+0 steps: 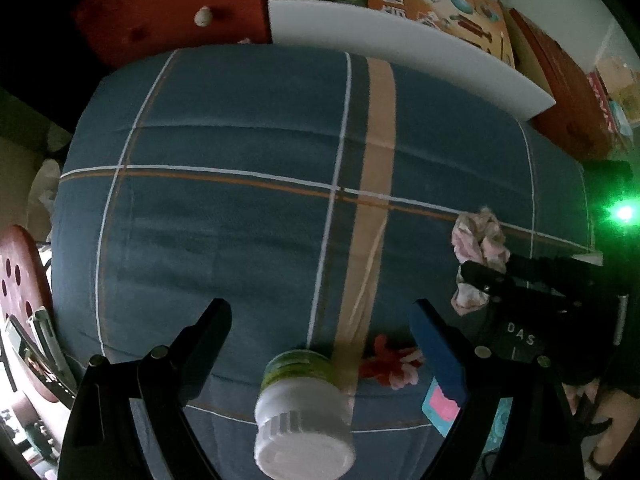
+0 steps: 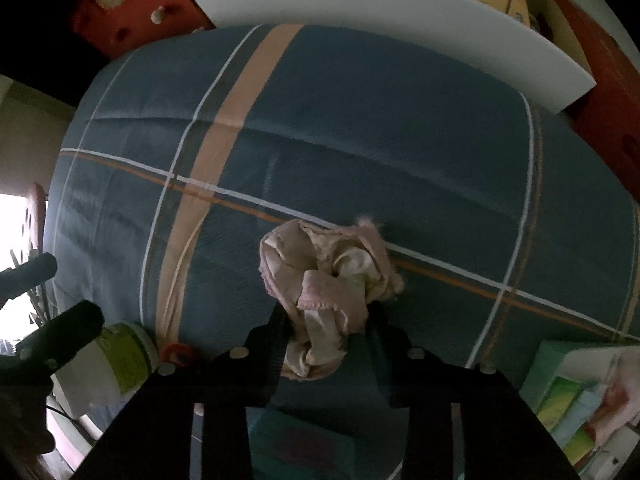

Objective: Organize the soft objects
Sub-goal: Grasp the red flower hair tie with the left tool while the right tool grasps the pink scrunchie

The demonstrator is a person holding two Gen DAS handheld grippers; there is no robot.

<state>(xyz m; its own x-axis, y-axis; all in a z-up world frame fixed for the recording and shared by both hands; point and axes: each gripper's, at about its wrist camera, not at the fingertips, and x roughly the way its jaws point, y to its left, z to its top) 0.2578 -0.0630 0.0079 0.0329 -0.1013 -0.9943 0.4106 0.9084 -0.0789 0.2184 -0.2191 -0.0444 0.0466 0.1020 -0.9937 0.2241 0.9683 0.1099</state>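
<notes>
A crumpled pale pink cloth (image 2: 324,276) lies on the blue plaid bedcover (image 2: 400,140). My right gripper (image 2: 328,318) points down over it, and both fingers press into its lower folds. In the left wrist view the same cloth (image 1: 478,240) bunches around the right gripper (image 1: 484,280). My left gripper (image 1: 320,312) stands open above the bedcover (image 1: 224,220). A green-labelled jar with a white lid (image 1: 302,404) sits between and below its fingers, touching neither. A small red and pink fuzzy piece (image 1: 390,364) lies just right of the jar.
A white foam board (image 1: 400,44) leans along the far edge of the bed, with a red cushion (image 1: 168,4) and an orange printed box (image 1: 436,8) behind it. A red perforated stool (image 1: 20,300) stands at the left. Teal and green boxes (image 2: 568,392) crowd the near right.
</notes>
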